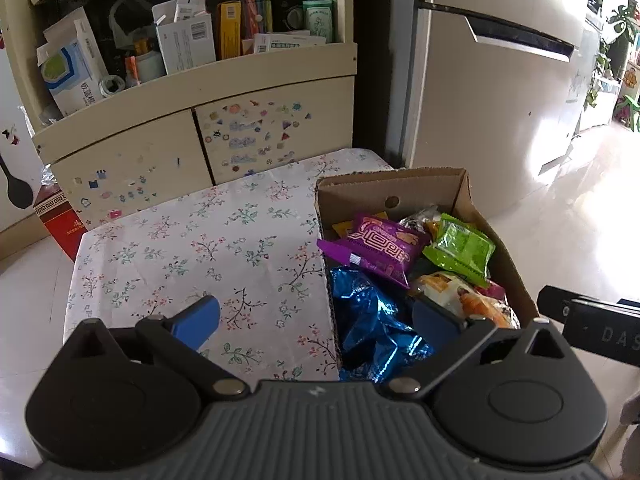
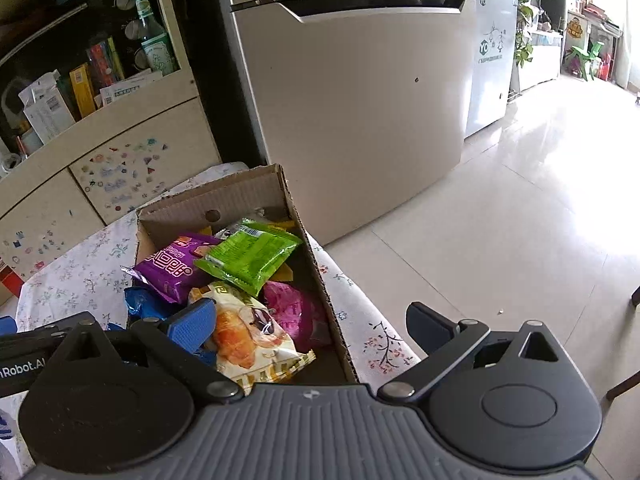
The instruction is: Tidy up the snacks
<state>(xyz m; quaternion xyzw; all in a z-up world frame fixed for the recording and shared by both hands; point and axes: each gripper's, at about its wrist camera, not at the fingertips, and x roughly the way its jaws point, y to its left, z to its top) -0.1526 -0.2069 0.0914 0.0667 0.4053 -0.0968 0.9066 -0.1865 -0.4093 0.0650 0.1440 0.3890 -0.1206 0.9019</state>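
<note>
A cardboard box (image 1: 424, 184) of snacks stands on the right side of a floral-cloth table (image 1: 192, 248). In it lie a purple packet (image 1: 384, 246), a green packet (image 1: 460, 246), a blue foil packet (image 1: 368, 320) and a croissant packet (image 1: 468, 296). My left gripper (image 1: 316, 318) is open and empty, straddling the box's left wall. The right wrist view shows the box (image 2: 240, 196), the purple packet (image 2: 172, 268), green packet (image 2: 248, 256), croissant packet (image 2: 248, 336) and a pink packet (image 2: 292, 312). My right gripper (image 2: 308, 322) is open and empty over the box's near right part.
A cream cabinet (image 1: 160, 140) with stickers and cluttered shelves stands behind the table. A fridge (image 2: 352, 100) stands to the right of it. A red box (image 1: 60, 220) sits on the floor at left. Tiled floor (image 2: 500, 220) stretches right.
</note>
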